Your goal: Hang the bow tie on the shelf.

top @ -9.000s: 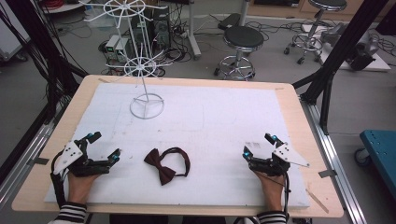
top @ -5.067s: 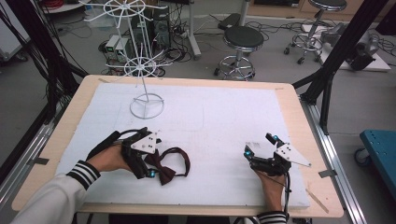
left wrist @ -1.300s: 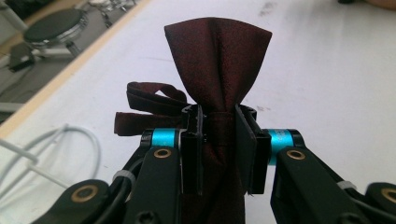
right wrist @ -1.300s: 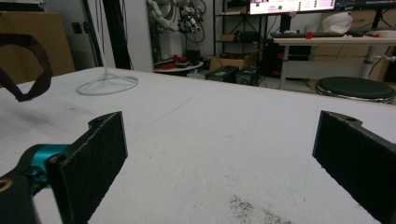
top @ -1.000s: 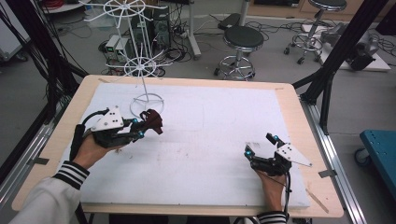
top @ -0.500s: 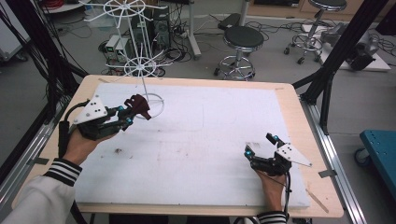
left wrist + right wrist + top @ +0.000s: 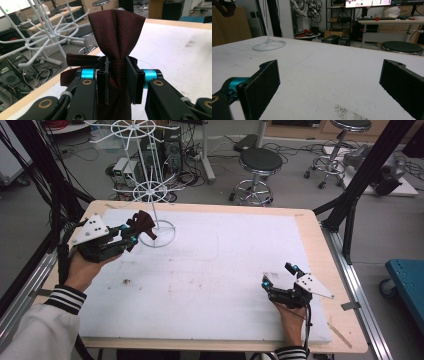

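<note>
Near the front right edge of the worktop, the right gripper is resting low with its jaws spread wide and nothing between them. Farther back at the left, the left gripper is clenching the dark red bow tie at its knot and holding it above the worktop, just beside the white wire rack and its ring base.
</note>
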Demonstrator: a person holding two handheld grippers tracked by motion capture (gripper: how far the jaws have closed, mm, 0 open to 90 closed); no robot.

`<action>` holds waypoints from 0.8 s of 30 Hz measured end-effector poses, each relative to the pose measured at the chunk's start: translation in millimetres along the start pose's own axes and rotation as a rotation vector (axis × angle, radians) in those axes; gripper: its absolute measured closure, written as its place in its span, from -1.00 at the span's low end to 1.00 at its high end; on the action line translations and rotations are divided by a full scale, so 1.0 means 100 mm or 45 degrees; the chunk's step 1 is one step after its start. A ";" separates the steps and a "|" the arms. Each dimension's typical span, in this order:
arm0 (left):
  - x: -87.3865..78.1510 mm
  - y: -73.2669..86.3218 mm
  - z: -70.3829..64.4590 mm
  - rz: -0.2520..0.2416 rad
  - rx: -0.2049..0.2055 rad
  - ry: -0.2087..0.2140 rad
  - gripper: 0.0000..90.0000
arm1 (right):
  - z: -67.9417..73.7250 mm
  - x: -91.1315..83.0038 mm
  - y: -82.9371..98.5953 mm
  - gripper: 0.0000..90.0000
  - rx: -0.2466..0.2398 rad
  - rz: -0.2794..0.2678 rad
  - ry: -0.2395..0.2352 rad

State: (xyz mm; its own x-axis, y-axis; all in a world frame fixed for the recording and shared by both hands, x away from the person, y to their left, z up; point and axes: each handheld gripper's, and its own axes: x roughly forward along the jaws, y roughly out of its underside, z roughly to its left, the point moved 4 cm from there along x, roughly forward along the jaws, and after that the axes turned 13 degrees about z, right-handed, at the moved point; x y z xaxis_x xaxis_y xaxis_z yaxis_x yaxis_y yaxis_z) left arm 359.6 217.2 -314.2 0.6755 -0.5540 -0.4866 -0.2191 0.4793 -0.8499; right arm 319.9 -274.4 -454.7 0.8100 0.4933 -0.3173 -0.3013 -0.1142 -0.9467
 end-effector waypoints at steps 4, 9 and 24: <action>0.01 -0.05 0.02 -0.005 -0.024 0.008 0.63 | 0.00 0.00 0.00 -0.95 -0.005 0.001 0.000; 0.02 -0.08 0.05 -0.003 -0.046 -0.007 0.63 | 0.00 0.00 0.00 -0.95 -0.001 0.001 0.000; 0.05 -0.21 0.14 -0.020 -0.114 -0.039 0.63 | 0.00 0.00 0.00 -0.95 -0.002 -0.002 0.001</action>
State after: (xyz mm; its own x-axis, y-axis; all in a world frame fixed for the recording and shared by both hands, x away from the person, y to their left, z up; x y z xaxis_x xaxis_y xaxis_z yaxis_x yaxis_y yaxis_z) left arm 377.6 213.9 -296.4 0.7001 -0.5392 -0.4681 -0.2697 0.4072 -0.8726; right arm 320.2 -274.6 -454.6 0.8110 0.4925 -0.3159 -0.2994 -0.1146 -0.9472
